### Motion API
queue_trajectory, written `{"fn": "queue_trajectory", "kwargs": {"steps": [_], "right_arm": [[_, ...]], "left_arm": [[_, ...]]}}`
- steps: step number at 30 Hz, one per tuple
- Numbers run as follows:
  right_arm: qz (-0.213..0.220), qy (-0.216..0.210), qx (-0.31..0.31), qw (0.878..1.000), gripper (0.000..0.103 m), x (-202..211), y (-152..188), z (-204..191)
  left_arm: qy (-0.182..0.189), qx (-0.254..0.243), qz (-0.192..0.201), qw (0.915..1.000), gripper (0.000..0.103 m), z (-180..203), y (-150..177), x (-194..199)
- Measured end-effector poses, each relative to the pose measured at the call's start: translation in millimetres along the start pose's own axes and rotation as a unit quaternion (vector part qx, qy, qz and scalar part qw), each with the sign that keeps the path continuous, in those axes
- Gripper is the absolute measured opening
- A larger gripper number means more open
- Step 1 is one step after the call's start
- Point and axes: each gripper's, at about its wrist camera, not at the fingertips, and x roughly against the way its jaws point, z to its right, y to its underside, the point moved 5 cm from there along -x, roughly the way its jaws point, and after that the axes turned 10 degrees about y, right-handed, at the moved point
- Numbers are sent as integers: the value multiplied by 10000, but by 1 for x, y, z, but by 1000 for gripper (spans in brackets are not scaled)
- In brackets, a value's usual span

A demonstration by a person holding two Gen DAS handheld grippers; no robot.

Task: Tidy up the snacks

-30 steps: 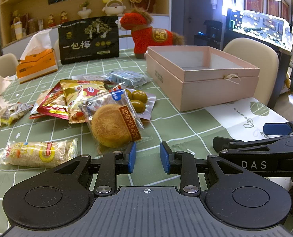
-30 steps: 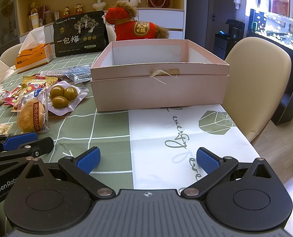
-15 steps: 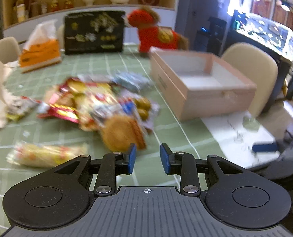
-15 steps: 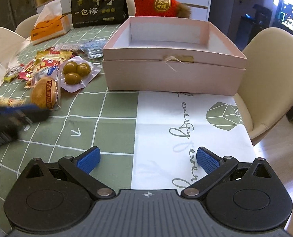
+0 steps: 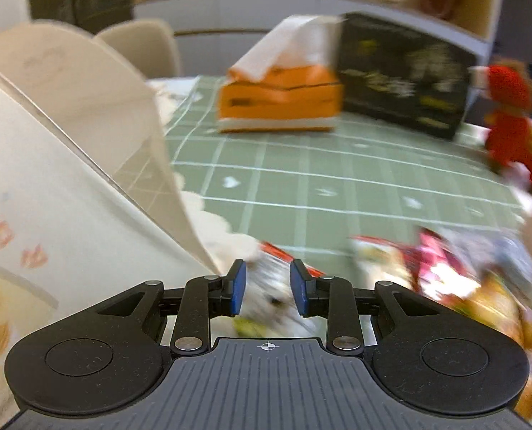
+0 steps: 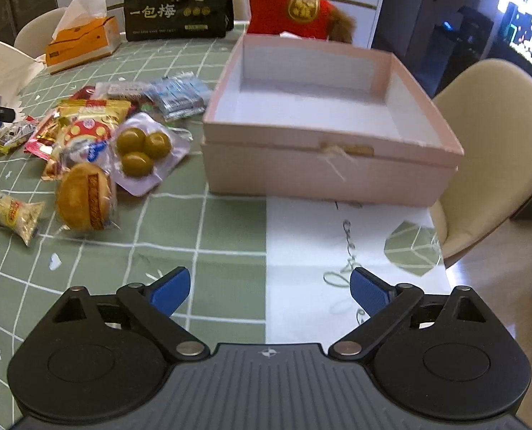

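Left tool (image 5: 266, 292): narrow gap between its pads, nothing gripped; it hangs over a small blurred snack packet (image 5: 276, 297) at the surface's left edge, beside a cream bag (image 5: 69, 165).
Right tool (image 6: 267, 290): wide, jaws closing, nothing between them; over a white paper sheet (image 6: 312, 236).
Snacks (image 6: 97, 143): heaped left of the pink box (image 6: 330, 172), apart from it.
Pink box: lidless, bare inside, near the right edge.
Open room: green grid cloth (image 6: 151, 258) bare in front of the heap.
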Motion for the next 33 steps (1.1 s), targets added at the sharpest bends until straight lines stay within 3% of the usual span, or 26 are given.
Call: {"fn": "queue_trajectory", "kwargs": {"steps": [6, 11, 17, 22, 25, 29, 33], "right_arm": [[-31, -259, 175, 9995, 97, -1, -8, -18], [406, -563, 701, 9951, 97, 7, -22, -51], [628, -1023, 1143, 9862, 91, 12, -33, -97], [799, -1362, 1440, 9769, 91, 23, -31, -120], [660, -1336, 1347, 9796, 91, 15, -29, -122], [438, -803, 1114, 9896, 87, -5, -31, -114], [176, -1613, 740, 9840, 86, 5, -27, -101]], "left_arm": [[444, 537, -147, 9975, 32, -26, -1, -25], [925, 25, -432, 9948, 32, 0, 22, -13], [1628, -108, -813, 9832, 31, 30, 55, 10], [2219, 238, -1139, 9681, 32, 39, 79, 30], [2238, 336, -1233, 9662, 32, 46, 92, 44], [2091, 337, -1354, 9679, 32, 60, 112, 60], [2098, 474, -1390, 9667, 32, 75, 128, 78]]}}
